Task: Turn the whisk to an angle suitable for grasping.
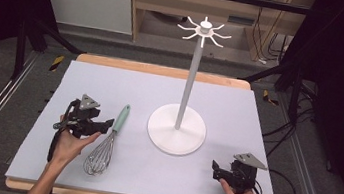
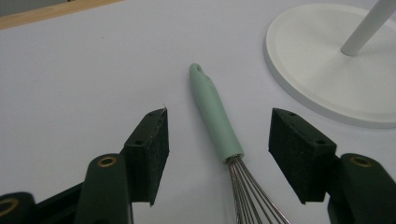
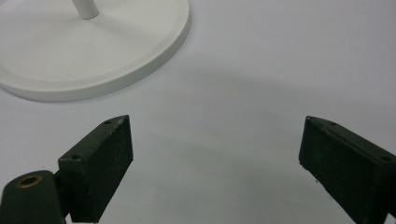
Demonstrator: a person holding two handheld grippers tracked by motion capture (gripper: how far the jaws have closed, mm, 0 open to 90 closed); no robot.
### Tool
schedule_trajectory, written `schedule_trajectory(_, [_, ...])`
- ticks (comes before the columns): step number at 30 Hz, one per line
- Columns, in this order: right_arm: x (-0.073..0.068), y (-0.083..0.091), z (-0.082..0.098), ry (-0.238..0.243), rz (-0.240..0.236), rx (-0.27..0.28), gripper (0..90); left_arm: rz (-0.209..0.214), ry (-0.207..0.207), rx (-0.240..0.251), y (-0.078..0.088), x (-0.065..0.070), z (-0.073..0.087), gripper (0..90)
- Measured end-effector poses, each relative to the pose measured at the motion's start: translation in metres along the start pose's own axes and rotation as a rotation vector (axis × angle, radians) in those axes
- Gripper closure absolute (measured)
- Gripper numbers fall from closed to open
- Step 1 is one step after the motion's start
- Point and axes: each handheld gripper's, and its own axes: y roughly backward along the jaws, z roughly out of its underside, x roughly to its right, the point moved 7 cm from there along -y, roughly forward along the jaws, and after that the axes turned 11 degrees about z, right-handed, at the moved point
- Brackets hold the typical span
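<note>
On the pale grey mat of the wooden-edged desk (image 1: 238, 111), a whisk with a mint-green handle and steel wire loops (image 1: 109, 136) lies flat, its handle pointing away from the person and its wire head toward the near edge. At the left side, the left tongs (image 2: 218, 140) sit low over the whisk with their black padded jaws spread wide, one on either side of the handle close to where it meets the wires; neither pad touches it, so nothing is gripped. From the high view the left tongs (image 1: 98, 125) lie just beside the whisk, held in the person's left hand (image 1: 70, 146). Just right of the whisk, and apart from it, stands a tall white hanging stand with a round base and radiating hooks on top (image 1: 177, 128). Near the front right corner, well apart from the whisk, the right tongs (image 3: 215, 158) rest with their jaws wide open over bare mat, the stand's base ahead of them.
</note>
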Motion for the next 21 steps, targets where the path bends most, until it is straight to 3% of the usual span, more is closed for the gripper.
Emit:
schedule_trajectory(11, [0.002,-0.001,0.002,-0.013,0.008,-0.006,10.3,0.007,0.006,-0.029,-0.016,0.001,-0.003,36.8])
schedule_trajectory(21, [0.002,-0.001,0.002,-0.003,0.006,-0.010,10.3,0.018,0.020,-0.091,-0.034,0.002,-0.001,37.1])
